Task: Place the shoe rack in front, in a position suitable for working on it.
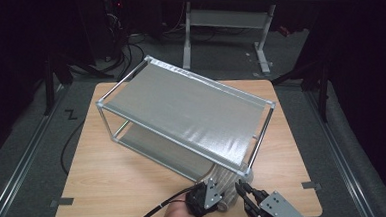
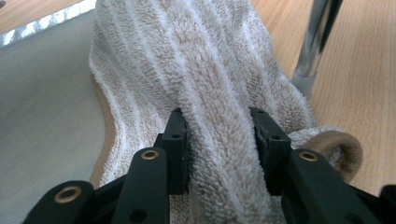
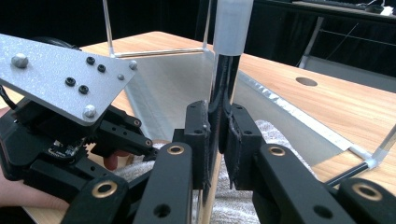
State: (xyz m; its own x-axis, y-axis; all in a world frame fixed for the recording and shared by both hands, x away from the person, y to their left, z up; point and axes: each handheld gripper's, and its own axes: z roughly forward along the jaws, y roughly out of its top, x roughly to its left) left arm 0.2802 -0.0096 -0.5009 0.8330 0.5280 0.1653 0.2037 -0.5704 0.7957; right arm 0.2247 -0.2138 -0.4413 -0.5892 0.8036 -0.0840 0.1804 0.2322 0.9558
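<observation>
Terry cloth, cream with pale raised stripes, is what we have in the left gripper [image 2: 219, 154]: its jaws stand partly apart around a thick ridge of the towel [image 2: 205, 88], the pads pressing into the looped pile on both sides. In the high view that gripper [image 1: 220, 189] sits at the near edge of the table [image 1: 110, 193], beside the towel [image 1: 230, 179] bunched at the rack's near corner. Our right gripper [image 3: 218, 140] is clamped tight on a slim upright post [image 3: 222, 84] of the rack, a dark metal rod capped by a frosted plastic sleeve; from above we see it [image 1: 243, 188] just right of the left one, its grey three-cornered plate catching the light.

We judge the work about midway. The towel lies half in and half out: part of it rests on the lower shelf [image 2: 42, 112], part spills over the wood at the corner, with one end rolled into a soft loop. Feeding or drawing it along the lower level remains to be done, while the right hand steadies the frame.

Further off, the rack [image 1: 181, 109] is a two-tier frame set askew on the table, thin silvery rods at the corners and flat panels of dull grey, faintly sparkling sheet with bright glittery edging. The upper shelf [image 1: 190, 101] is bare. The tabletop is smooth pale woodgrain laminate with rounded corners. Beyond it we see dark carpeted floor, cables, and the white legs of another desk [image 1: 226, 21].
</observation>
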